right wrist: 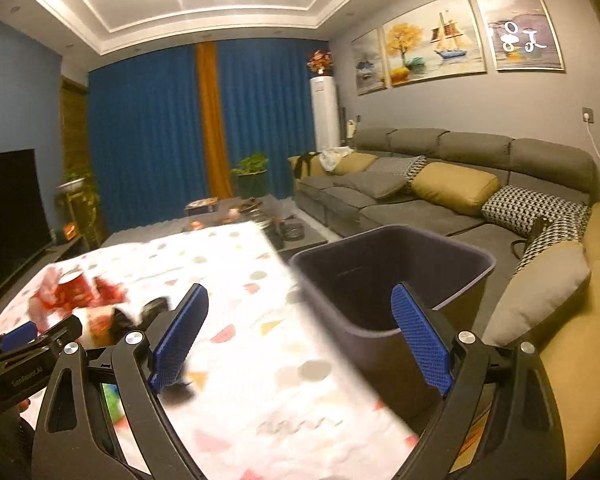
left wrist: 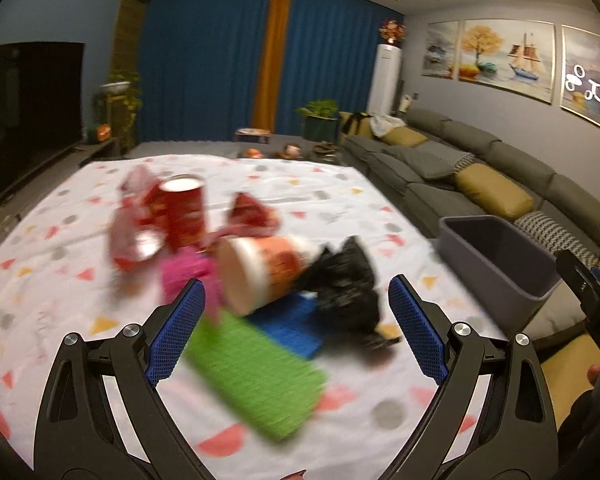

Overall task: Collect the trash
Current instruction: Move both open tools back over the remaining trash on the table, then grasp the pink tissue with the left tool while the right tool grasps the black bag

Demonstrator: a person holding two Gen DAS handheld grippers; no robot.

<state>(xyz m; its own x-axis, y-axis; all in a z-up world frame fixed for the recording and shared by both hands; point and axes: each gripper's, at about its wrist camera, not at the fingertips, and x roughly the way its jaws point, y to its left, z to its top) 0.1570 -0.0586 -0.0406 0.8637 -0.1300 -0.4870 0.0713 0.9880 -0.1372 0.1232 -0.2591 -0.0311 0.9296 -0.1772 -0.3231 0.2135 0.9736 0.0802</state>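
Living-room light falls on a bench [left wrist: 60,300] draped in a white cloth printed with coloured triangles and dots; a grey sofa [left wrist: 480,160] runs along the wall to the right. Trash sits heaped mid-bench: a red cylindrical can [left wrist: 184,212] standing upright, crumpled red foil wrappers [left wrist: 252,212] beside it, a paper cup [left wrist: 260,276] lying on its side with its mouth toward the camera, a wad of black plastic [left wrist: 348,292] touching the cup, a pink scrap [left wrist: 184,272], and flat ribbed green [left wrist: 256,376] and blue [left wrist: 292,328] pieces underneath. Motion blur softens all of it.

Left tool [left wrist: 296,328] hangs released, its blue textured pads spread wide, aimed at the cup and holding nothing. Right tool [right wrist: 300,344] is likewise spread and empty, pointing at the dark grey bin [right wrist: 472,272], which stands just off the bench's right edge, apparently empty as far as the view reaches.

The step in hand looks like a first pick from the pile. The cup seems the best target: rigid, round, exposed. Closing across its body rather than its rim should avoid crushing it or rolling it away. The foil and plastic will likely crumple and slip, so they probably want a deeper pinch.
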